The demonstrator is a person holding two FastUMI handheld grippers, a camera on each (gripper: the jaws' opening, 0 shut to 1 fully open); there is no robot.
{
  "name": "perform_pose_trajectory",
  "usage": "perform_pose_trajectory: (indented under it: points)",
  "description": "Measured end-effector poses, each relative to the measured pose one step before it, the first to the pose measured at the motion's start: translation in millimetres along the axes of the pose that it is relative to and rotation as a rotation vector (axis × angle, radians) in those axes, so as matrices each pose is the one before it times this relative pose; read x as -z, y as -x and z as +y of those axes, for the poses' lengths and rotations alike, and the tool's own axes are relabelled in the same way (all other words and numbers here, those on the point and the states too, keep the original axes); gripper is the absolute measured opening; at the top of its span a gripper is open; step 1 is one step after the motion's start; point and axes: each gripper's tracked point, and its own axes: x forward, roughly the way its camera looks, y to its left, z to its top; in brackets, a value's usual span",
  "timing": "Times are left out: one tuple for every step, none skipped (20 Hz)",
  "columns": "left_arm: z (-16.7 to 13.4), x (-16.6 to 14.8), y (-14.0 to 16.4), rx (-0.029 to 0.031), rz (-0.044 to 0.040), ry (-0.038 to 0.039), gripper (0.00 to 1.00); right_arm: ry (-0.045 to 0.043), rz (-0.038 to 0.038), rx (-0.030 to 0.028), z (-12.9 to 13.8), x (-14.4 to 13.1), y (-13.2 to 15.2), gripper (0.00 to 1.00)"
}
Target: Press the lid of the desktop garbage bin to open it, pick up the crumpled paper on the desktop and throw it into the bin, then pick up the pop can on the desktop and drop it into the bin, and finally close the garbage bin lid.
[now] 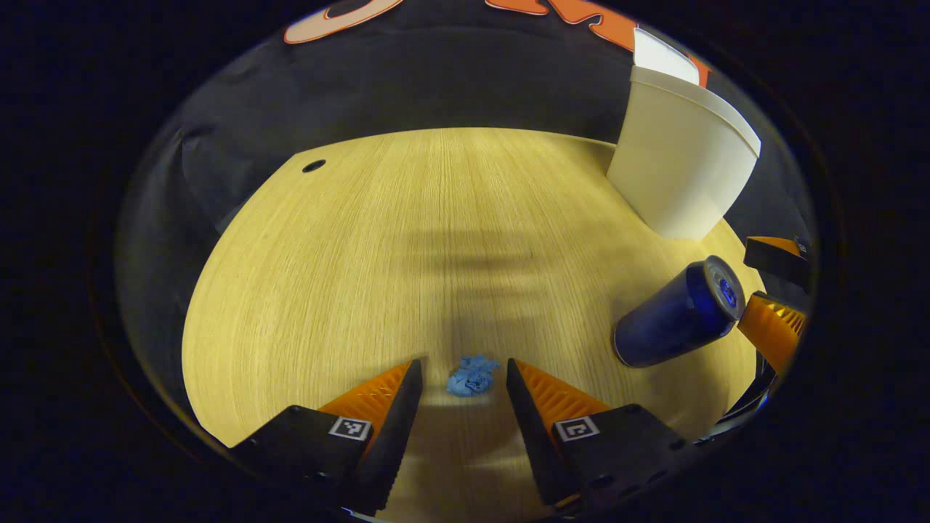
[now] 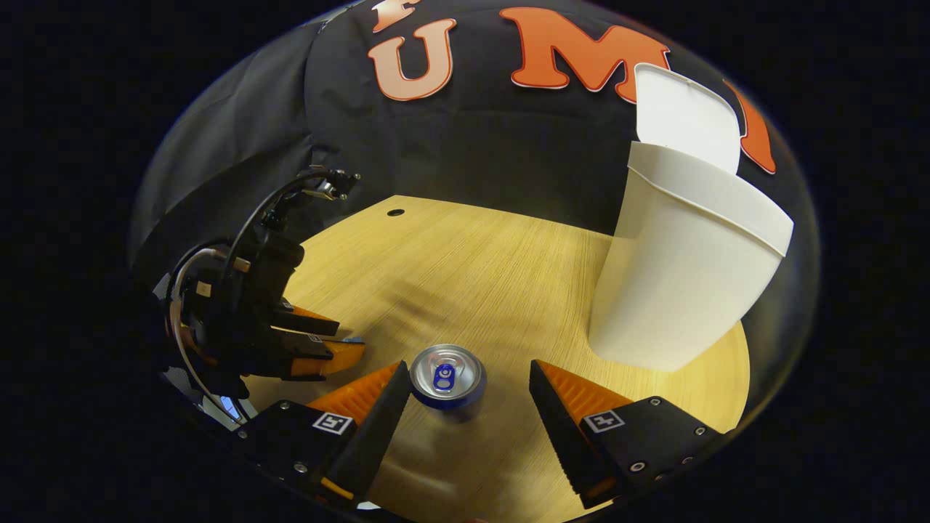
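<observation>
The wooden surface (image 1: 378,240) spreads wide and pale under both views, its grain running away toward the black cloth wall (image 1: 450,80) at the back, with a small dark round hole (image 1: 314,165) near its far left corner.

On the far right of the surface stands the white bin (image 2: 676,283), upright, its lid (image 2: 683,116) raised behind the rim so that the mouth is open. In the left gripper view the same bin sits at the upper right, well apart from the paper.

The left tongs (image 1: 465,374) stand open just above the surface, fingers spread wide. In the right gripper view these tongs appear at the far left, low over the surface, with black cables looping above them; from that side I cannot tell how wide they are.

The right tongs (image 2: 468,381) are also open, one finger to either side of the can and neither touching it. Their tips show at the right edge of the left gripper view, just beside the can's top.

The blue can (image 2: 447,381) stands upright on the surface, silver top with its pull tab facing the right gripper's camera, between the bin and the left tongs.

The crumpled paper (image 1: 471,375), a small blue wad, lies on the surface between the tips of the left tongs, touching neither finger.
</observation>
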Motion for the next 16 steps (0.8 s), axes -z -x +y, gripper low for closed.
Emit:
perform_pose_trajectory:
  points:
    - [0.46, -8.60, 2.08, 0.00697, 0.00686, 0.01657, 0.70, 0.00256, 0.00522, -0.00424, 2.04, 1.74, -1.52, 0.99]
    - [0.25, -9.68, 2.08, 0.00654, 0.00774, 0.01679, 0.65, 0.00354, 0.00831, 0.00088, 1.39, 2.71, -0.86, 0.99]
    - [4.64, -14.95, 6.37, -0.01914, -0.00840, 0.00324, 0.62, 0.00103, 0.00614, -0.00070, 1.54, 1.98, -0.70, 0.99]
    - [1.58, -17.51, 3.43, 0.00458, -0.01211, 0.00218, 0.48, -0.00189, 0.00429, -0.00337, 1.32, 0.84, -0.77, 0.99]
    - [3.50, -19.06, 5.33, -0.00523, -0.00801, -0.00693, 0.39, -0.00211, 0.00278, -0.00336, 1.38, 1.53, -0.82, 0.99]
    - [3.87, -23.05, 10.87, 0.00067, -0.01195, 0.00256, 0.30, -0.00109, 0.00283, -0.00374, 0.87, 0.83, -1.16, 0.99]
    - [2.03, -18.24, 1.92, 0.00178, 0.00196, 0.00911, 0.23, 0.00201, 0.00522, -0.00259, 0.61, 1.68, -0.78, 0.99]
    - [2.44, -21.84, 7.83, 0.00069, 0.00143, 0.00402, 0.23, 0.00265, 0.00222, -0.00162, 0.59, 0.46, -1.13, 0.99]
    - [7.21, -25.81, 11.94, -0.02565, -0.01640, 0.00053, 0.22, 0.00378, 0.00663, 0.00037, 1.15, 2.35, -2.27, 0.99]
    - [3.97, -27.78, 10.63, 0.00015, -0.01480, 0.00153, 0.14, 0.00104, 0.00728, -0.00166, 0.86, 2.38, -1.54, 0.99]
    - [2.87, -29.10, 11.37, 0.00473, -0.00794, 0.00609, 0.14, 0.00117, 0.00584, -0.00497, 1.16, 3.07, -1.88, 0.99]
    - [3.32, -32.90, 13.25, -0.00079, -0.02007, 0.00418, 0.14, 0.00354, 0.00179, -0.00081, -0.05, 0.65, -1.92, 0.99]
    - [2.89, -33.48, 10.31, 0.00014, -0.01305, -0.00601, 0.14, 0.00542, 0.00186, 0.00154, 1.15, -0.16, -0.38, 0.99]
    - [3.66, -35.49, 11.28, -0.00220, -0.01562, -0.00960, 0.14, 0.00243, -0.00052, 0.00125, 0.63, -0.42, -2.53, 0.99]
    - [0.36, -3.68, 1.07, -0.00009, -0.00191, -0.00074, 0.14, -0.00083, 0.00235, -0.00045, 0.53, 1.30, -3.09, 0.99]
    - [0.00, 0.00, 0.00, 0.00000, 0.00000, 0.00000, 0.14, -0.00179, 0.00391, -0.00016, 0.87, 1.83, -3.12, 0.99]
